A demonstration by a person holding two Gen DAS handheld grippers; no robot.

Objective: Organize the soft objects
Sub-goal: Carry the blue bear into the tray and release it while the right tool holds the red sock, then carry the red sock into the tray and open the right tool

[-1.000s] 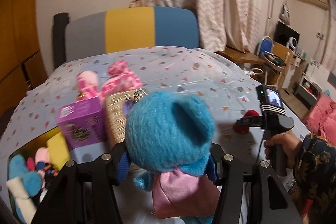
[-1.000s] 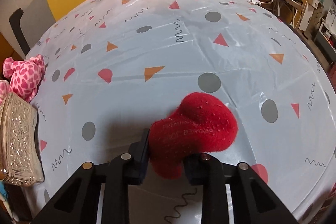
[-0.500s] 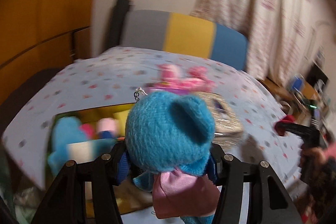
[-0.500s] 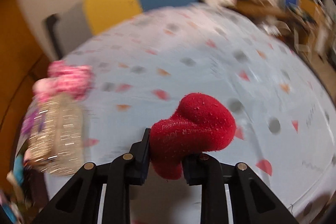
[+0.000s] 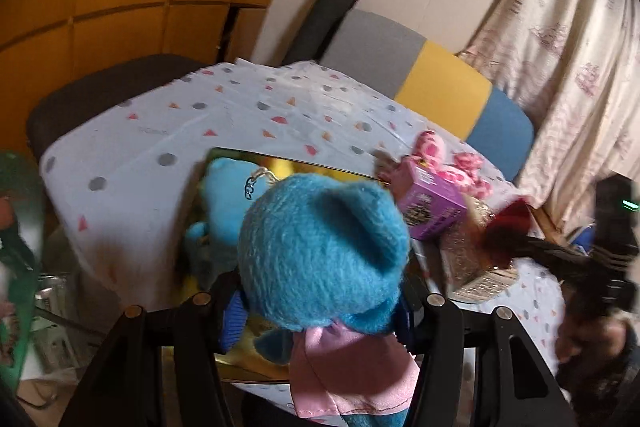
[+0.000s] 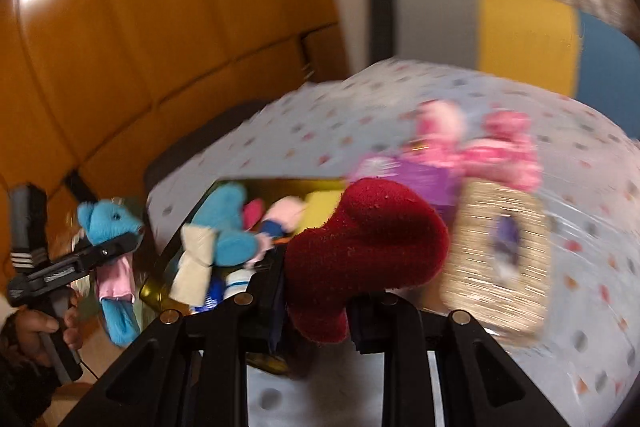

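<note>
My left gripper point(image 5: 320, 311) is shut on a blue plush bear point(image 5: 320, 259) with a pink bow, held above the near end of a gold box point(image 5: 280, 163) at the table's left end. That bear and gripper also show in the right wrist view point(image 6: 108, 227). My right gripper point(image 6: 316, 303) is shut on a red plush toy point(image 6: 368, 239), held over the gold box point(image 6: 156, 291). The box holds a blue plush point(image 6: 228, 223) and several other soft toys. In the left wrist view the red toy point(image 5: 508, 231) is at the right.
A purple carton point(image 5: 430, 209), a glittery gold pouch point(image 6: 504, 263) and a pink spotted plush point(image 6: 500, 151) lie on the patterned tablecloth point(image 5: 248, 115) right of the box. A colourful chair back point(image 5: 448, 95) stands behind. A wooden wall point(image 6: 160, 27) is at the left.
Both grippers have swung left with their toys, from over the open tablecloth to over the gold box. Both grips are unchanged.
</note>
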